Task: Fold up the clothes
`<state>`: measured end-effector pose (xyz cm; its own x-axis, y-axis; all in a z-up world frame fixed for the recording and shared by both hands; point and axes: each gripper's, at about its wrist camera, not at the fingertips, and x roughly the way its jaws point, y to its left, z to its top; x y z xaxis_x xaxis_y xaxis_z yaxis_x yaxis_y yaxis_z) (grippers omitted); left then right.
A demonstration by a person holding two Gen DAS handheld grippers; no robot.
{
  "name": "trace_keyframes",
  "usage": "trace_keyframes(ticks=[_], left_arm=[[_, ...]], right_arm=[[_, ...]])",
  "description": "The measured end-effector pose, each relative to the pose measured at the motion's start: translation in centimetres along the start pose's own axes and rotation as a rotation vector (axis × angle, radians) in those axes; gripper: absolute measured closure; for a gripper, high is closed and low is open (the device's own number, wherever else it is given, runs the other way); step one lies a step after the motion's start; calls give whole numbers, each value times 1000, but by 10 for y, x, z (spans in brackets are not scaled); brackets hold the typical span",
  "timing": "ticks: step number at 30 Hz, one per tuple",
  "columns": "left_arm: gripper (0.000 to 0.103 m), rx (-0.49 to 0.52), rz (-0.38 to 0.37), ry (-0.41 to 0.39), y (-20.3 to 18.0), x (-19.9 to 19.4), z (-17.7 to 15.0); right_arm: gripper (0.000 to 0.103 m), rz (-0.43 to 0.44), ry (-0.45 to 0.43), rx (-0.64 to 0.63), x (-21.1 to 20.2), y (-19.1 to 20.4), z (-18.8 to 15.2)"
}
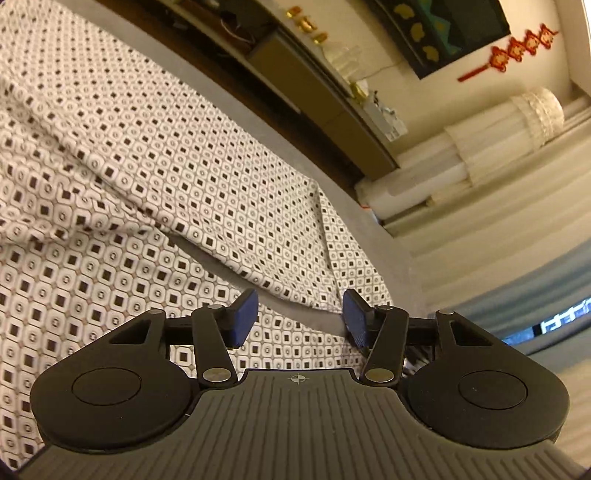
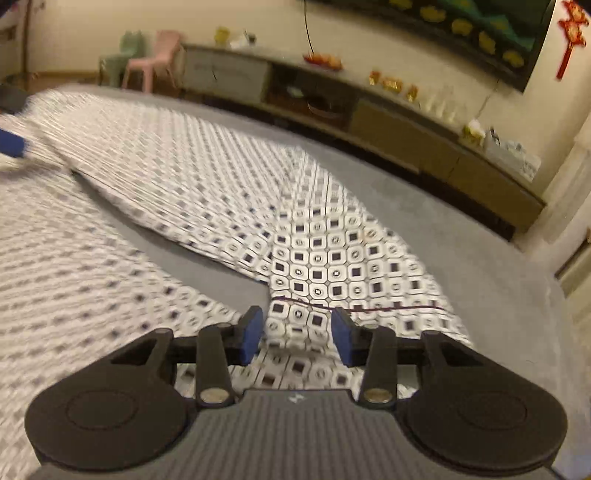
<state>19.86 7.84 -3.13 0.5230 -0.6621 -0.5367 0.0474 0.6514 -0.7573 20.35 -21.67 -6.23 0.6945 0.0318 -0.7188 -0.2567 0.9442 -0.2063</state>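
A white garment with a dark square print lies spread on a grey surface. It also shows in the right wrist view, where a sleeve end with a dark stitched hem line points toward me. My left gripper is open just above the cloth near a sleeve edge, holding nothing. My right gripper is open low over the sleeve's hem, with cloth between the blue pads but not pinched. A blue pad of the left gripper shows at the far left of the right wrist view.
A long low TV cabinet with small ornaments runs along the far wall. Pink and green plastic chairs stand at the back left. A dark screen hangs above. The grey surface's edge lies to the right.
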Motion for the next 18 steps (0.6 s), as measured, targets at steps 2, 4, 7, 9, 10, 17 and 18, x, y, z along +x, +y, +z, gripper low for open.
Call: trace_keyframes(ticks=[2,4,7,9,10,17,18], left_arm=[[62,-10,-13,2,0,6,4],[61,-20,-24,-3,-3,15,12],[57,-38,-43,-11,-19,35,25],[51,-33,-56,-8,-32,50,31],[49,-31,-65,-1,-38,59,33],[44,-97,-25,0,-41,123,30],[45,-107,-15,1,-38,125,26]], right_arm=[[89,-8,-5,3,1,-2,1],[98,-16,-21,-3,-6,-4,2],[98,-19,-111,-2,-46,-15,0],[98,-9,-175,-29,-81,-21,-3],[98,-6,-198,-43,-97,-24,-7],[98,-12,-231,7,-146,-53,-42],[98,-6,-227,30,-146,-57,-45]])
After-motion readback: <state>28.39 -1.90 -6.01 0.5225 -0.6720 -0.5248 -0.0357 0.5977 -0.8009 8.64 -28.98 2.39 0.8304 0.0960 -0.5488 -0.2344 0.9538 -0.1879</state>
